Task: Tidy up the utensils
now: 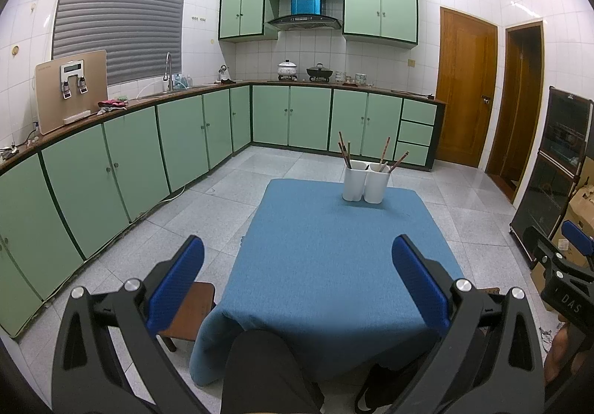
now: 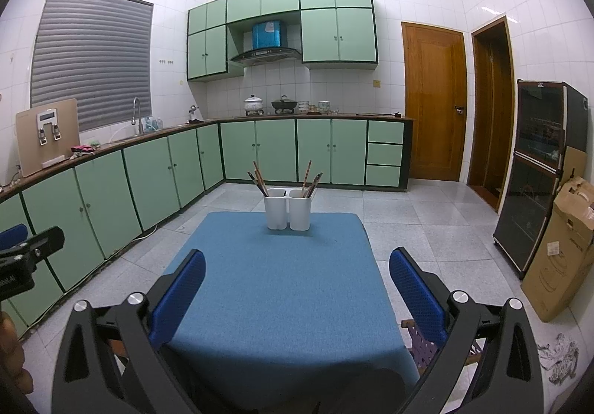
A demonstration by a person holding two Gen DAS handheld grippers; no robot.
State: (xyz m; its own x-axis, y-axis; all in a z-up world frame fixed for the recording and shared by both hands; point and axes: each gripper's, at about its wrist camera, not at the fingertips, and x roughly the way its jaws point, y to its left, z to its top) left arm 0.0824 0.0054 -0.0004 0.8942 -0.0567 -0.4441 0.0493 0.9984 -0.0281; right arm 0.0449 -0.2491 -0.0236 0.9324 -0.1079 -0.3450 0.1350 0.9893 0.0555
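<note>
A white two-compartment utensil holder (image 1: 365, 181) (image 2: 287, 208) stands at the far end of a table covered with a blue cloth (image 1: 334, 247) (image 2: 278, 284). Several brown chopsticks (image 1: 345, 153) (image 2: 260, 178) stand in both compartments. My left gripper (image 1: 297, 265) is open and empty, held over the near part of the table. My right gripper (image 2: 297, 278) is open and empty, also over the near part. Each gripper's side shows at the edge of the other's view, the right in the left wrist view (image 1: 568, 265) and the left in the right wrist view (image 2: 26, 250).
Green kitchen cabinets (image 1: 111, 169) run along the left and back walls. A wooden stool (image 1: 189, 314) stands left of the table. A dark glass cabinet (image 2: 534, 173) and a cardboard box (image 2: 557, 247) stand at the right. Wooden doors (image 2: 434, 98) are behind.
</note>
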